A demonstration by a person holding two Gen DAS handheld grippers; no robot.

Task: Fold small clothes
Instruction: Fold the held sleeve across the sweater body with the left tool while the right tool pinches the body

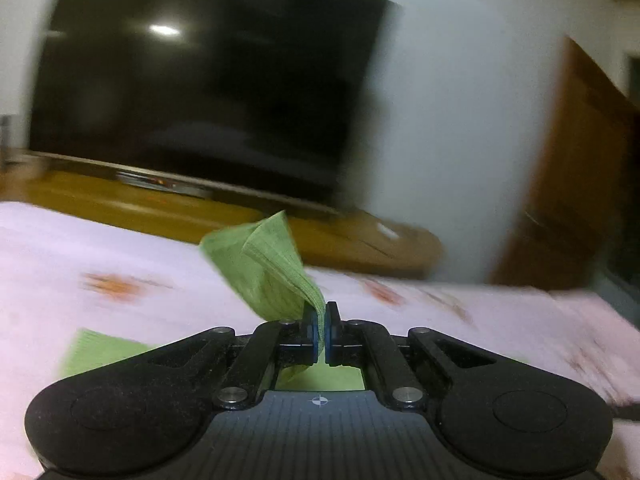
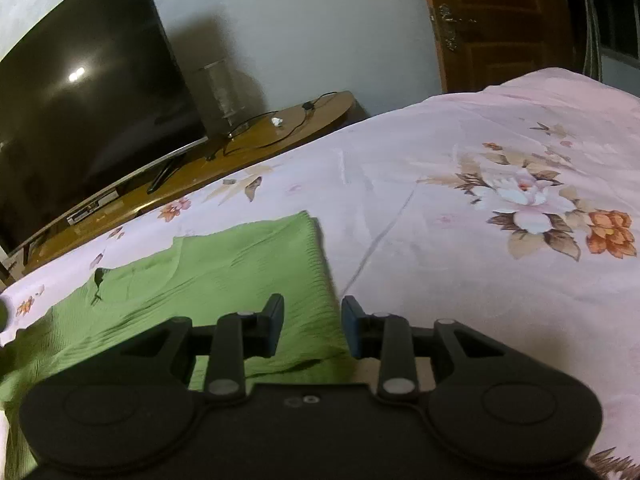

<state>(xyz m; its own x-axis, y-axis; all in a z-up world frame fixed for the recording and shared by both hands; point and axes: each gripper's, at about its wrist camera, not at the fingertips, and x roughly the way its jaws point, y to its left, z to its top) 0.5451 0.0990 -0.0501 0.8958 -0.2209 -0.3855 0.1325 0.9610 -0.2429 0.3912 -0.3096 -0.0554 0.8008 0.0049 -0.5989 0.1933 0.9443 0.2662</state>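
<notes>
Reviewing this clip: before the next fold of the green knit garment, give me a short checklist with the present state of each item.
1. Left gripper pinching a fold of the green knit garment: ok.
2. Pinched fabric lifted off the floral bedsheet: ok.
3. Right gripper holding the garment's edge: not ok, jaws apart over the edge, pads not pressing.
4. Rest of garment lying flat: cannot tell, partly hidden.
5. Left view sharp: not ok, blurred.

Wall: plain pale grey-white painted wall [image 2: 304,20] behind the furniture.
Screen: large black flat television [image 2: 80,120], a lamp's bright spot reflected in it.
Stand: low brown wooden cabinet [image 2: 256,136] with a rounded end, dark cables lying on top.
Door: brown panelled wooden door [image 2: 500,20] with a metal handle.
Bed: pale pink floral bedsheet [image 2: 480,160], its far edge near the cabinet.
</notes>
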